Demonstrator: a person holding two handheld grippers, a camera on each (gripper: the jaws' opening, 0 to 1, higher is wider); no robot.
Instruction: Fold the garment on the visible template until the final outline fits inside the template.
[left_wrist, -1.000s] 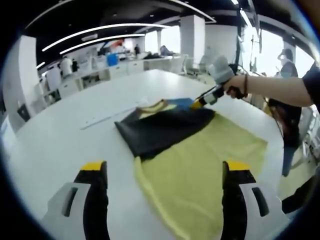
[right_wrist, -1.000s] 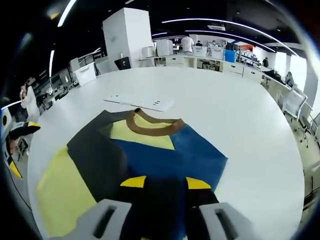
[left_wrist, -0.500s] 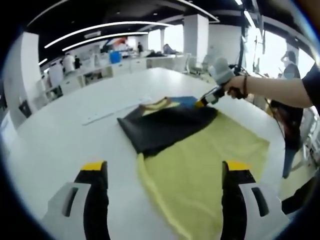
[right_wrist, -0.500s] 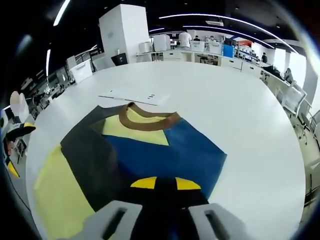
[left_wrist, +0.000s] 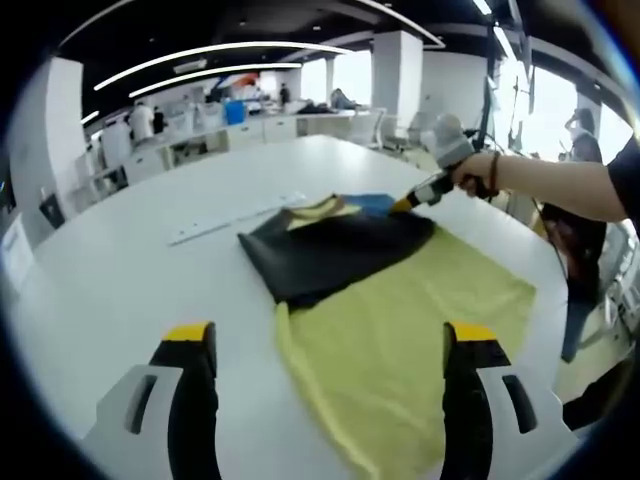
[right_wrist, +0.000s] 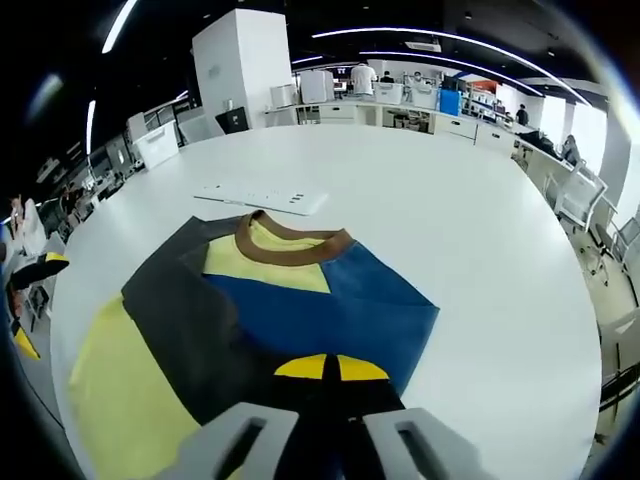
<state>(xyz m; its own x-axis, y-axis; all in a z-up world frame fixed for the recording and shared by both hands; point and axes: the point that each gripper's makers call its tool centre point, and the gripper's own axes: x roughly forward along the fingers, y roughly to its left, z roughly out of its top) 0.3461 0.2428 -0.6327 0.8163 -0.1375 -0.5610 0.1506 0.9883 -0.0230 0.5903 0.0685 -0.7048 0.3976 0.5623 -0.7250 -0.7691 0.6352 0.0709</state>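
Note:
The garment (left_wrist: 400, 320) lies on the white table (left_wrist: 120, 270): yellow body toward me, dark grey panel (left_wrist: 325, 250) folded across it, and a blue part (left_wrist: 372, 203) behind. My left gripper (left_wrist: 329, 335) hovers open above the yellow hem, touching nothing. In the right gripper view I see the brown collar (right_wrist: 290, 238), the blue panel (right_wrist: 330, 310) and the grey panel (right_wrist: 185, 310). My right gripper (right_wrist: 331, 368) is shut on the garment's blue edge, its yellow tips together. That same right gripper (left_wrist: 408, 203) shows in a hand at the garment's far corner.
A flat white template sheet (right_wrist: 262, 196) lies just past the collar, also visible as the template sheet (left_wrist: 235, 212). The round table's edge (right_wrist: 590, 400) curves close by. Desks, chairs and people stand in the office behind.
The right gripper's jaws have come together on the blue edge of the garment. The left gripper has stayed open above the hem, and its view has barely shifted.

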